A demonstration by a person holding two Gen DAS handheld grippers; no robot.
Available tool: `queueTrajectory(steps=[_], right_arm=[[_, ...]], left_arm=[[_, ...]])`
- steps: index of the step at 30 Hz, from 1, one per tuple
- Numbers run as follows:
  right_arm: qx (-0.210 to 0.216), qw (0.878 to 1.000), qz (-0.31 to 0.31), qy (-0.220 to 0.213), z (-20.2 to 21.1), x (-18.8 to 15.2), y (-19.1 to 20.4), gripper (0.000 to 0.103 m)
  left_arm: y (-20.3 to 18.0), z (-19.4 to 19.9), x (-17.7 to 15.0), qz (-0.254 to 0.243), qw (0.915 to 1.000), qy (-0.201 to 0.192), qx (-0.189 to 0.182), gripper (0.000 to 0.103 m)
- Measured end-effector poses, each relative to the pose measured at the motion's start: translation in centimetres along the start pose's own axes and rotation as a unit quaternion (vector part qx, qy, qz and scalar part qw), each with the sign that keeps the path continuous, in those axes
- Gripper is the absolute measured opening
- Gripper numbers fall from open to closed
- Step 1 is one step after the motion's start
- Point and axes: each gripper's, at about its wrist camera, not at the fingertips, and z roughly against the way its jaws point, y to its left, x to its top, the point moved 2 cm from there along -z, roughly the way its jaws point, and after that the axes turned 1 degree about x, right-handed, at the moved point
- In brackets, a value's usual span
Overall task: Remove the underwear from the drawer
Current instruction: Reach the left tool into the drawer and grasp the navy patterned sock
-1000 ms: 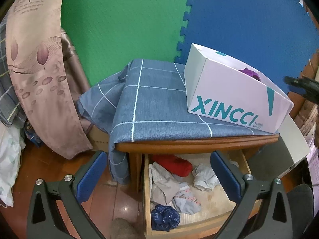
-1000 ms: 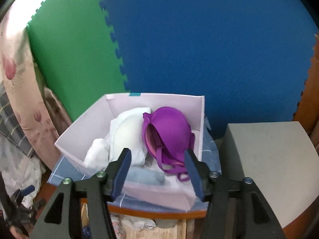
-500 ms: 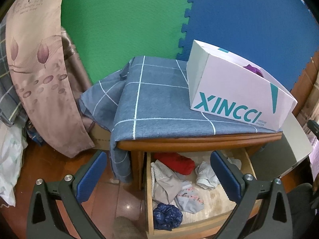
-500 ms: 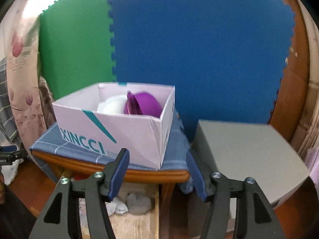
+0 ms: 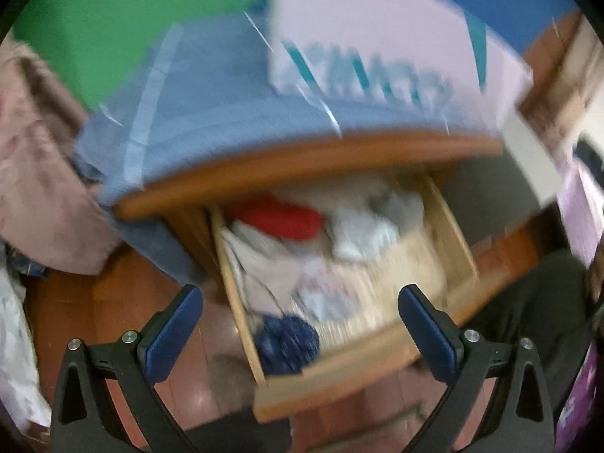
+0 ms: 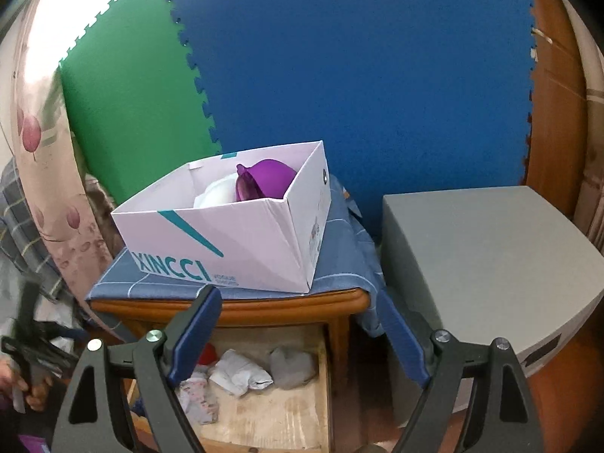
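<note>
The wooden drawer (image 5: 456,241) stands pulled out under the nightstand. Several pieces of underwear lie in it: a red one (image 5: 279,219), a white-grey one (image 5: 362,234), a beige one (image 5: 264,264) and a dark blue one (image 5: 288,343). My left gripper (image 5: 300,294) hangs open above the drawer's front, holding nothing; this view is blurred. My right gripper (image 6: 298,298) faces the nightstand's edge with its jaws opening and nothing between them. Below it are the drawer (image 6: 324,396), a white piece (image 6: 241,372) and a grey piece (image 6: 292,364). The white box (image 6: 234,241) holds a purple bra (image 6: 270,181).
A blue checked cloth (image 6: 339,249) covers the nightstand under the box. A grey cabinet (image 6: 483,264) stands close on the right. Green and blue foam mats line the wall. A floral cushion (image 6: 45,173) leans at the left, and a hand (image 6: 34,392) holds the other gripper.
The left view has tipped down and closed in on the drawer, now blurred. My right gripper has drawn back from over the box, sunk lower, and its jaws have spread wider.
</note>
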Motion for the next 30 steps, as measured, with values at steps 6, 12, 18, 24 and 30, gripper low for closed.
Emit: queueTrajectory(steps=[6, 12, 18, 24, 30], right_arm=[[0.008, 0.999, 0.039, 0.001, 0.2, -0.4, 1.1, 0.086], [0.018, 0.999, 0.031, 0.002, 0.6, -0.4, 0.4, 0.086], [0.034, 0.999, 0.005, -0.001, 1.0, -0.3, -1.0, 0.086], [0.038, 0.999, -0.004, -0.002, 1.2, -0.4, -1.6, 0.086], [0.043, 0.999, -0.017, 0.000, 1.2, -0.3, -2.3, 0.086]], left_arm=[[-2.3, -7.7, -1.2, -0.013, 0.9854, 0.170, -0.002, 0.102], [-2.1, -12.4, -2.0, 0.013, 0.9691, 0.246, -0.002, 0.101], [-1.7, -15.1, -2.5, 0.023, 0.9579, 0.285, 0.021, 0.100], [-2.0, -17.4, -3.2, 0.011, 0.9495, 0.312, 0.032, 0.086], [-2.8, -18.7, -5.0, -0.032, 0.9381, 0.340, 0.055, 0.054]])
